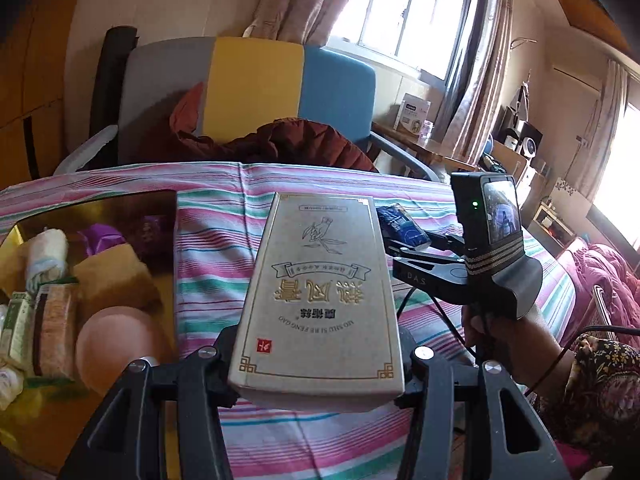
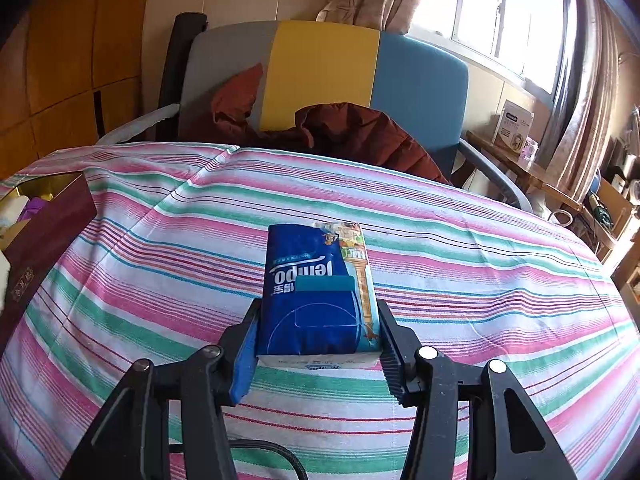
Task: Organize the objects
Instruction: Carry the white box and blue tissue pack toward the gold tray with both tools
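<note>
My left gripper (image 1: 320, 364) is shut on a beige medicine box (image 1: 320, 292) with gold Chinese lettering and holds it above the striped cloth. My right gripper (image 2: 318, 340) is shut on a blue Tempo tissue pack (image 2: 316, 288), low over the striped cloth. In the left wrist view the right gripper (image 1: 390, 246) shows at the right, with the tissue pack (image 1: 400, 224) between its fingers. A gold-lined storage box (image 1: 96, 208) at the left holds a rolled towel, a purple bag, a tan sponge, a pink ball and small packets.
The striped cloth (image 2: 460, 260) covers the table. The storage box's maroon wall (image 2: 44, 240) stands at the left edge. A grey, yellow and blue chair (image 2: 320, 76) with a rust-red jacket (image 2: 360, 132) is behind the table. A cable (image 1: 440, 312) hangs under the right gripper.
</note>
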